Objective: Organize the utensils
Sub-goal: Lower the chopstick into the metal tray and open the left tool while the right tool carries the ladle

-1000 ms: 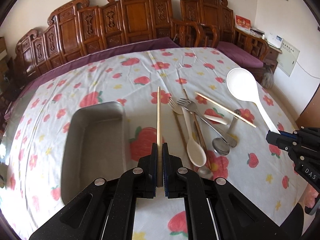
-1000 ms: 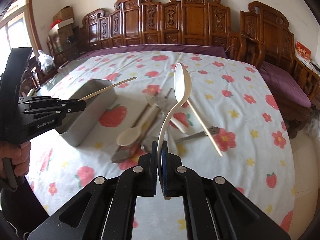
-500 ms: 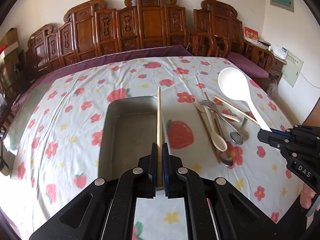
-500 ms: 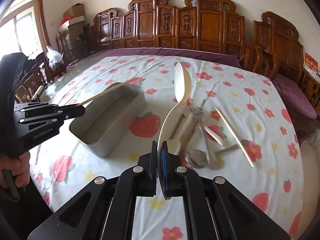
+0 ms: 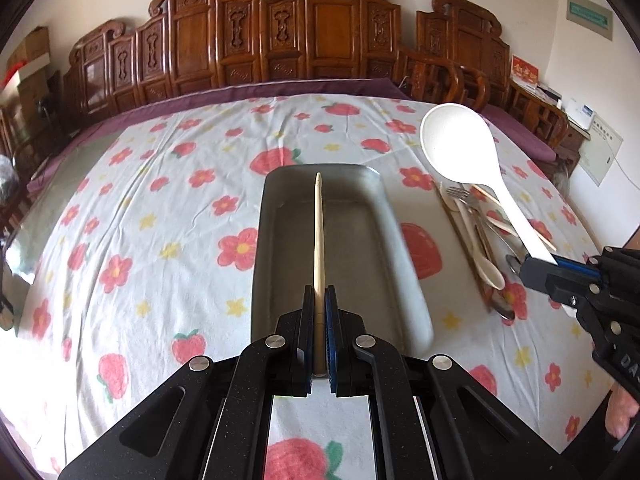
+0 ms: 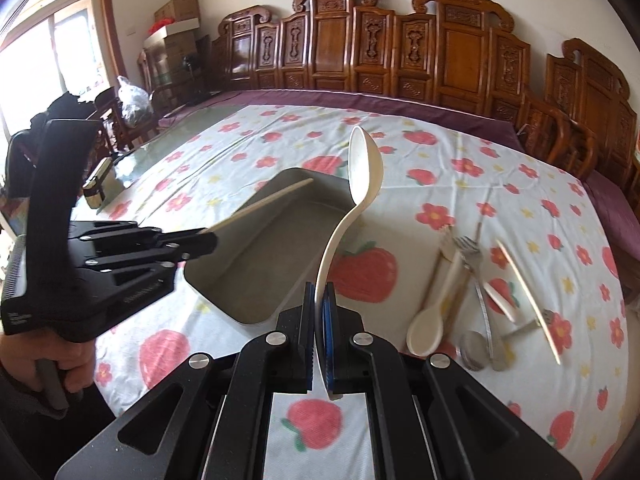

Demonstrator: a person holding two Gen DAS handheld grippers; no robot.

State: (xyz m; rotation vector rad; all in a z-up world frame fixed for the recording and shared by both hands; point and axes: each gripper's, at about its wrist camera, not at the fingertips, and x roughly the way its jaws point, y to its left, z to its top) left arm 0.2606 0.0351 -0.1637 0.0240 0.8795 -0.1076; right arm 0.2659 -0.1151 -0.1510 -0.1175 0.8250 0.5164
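Observation:
My left gripper (image 5: 319, 300) is shut on a wooden chopstick (image 5: 319, 232), which pokes forward in the air over the grey metal tray (image 5: 372, 248). My right gripper (image 6: 319, 296) is shut on the handle of a large white ladle (image 6: 362, 176), whose bowl hangs above the tray's (image 6: 224, 280) right rim. In the left wrist view the ladle (image 5: 460, 148) and the right gripper (image 5: 532, 270) come in from the right. In the right wrist view the left gripper (image 6: 210, 238) holds the chopstick (image 6: 260, 208) above the tray. The tray looks bare inside.
To the right of the tray lies a loose pile (image 6: 464, 292) of utensils: a small white spoon (image 6: 428, 328), a fork (image 6: 470, 250), a metal spoon (image 6: 474, 344) and chopsticks (image 6: 528, 300). Carved wooden chairs (image 5: 320, 32) ring the far side of the flowered tablecloth (image 5: 160, 200). A hand (image 6: 60, 364) grips the left tool.
Both grippers have swung left across the table with their utensils, from over the utensil pile and tray edge to above the tray. The tray now sits centred under the chopstick.

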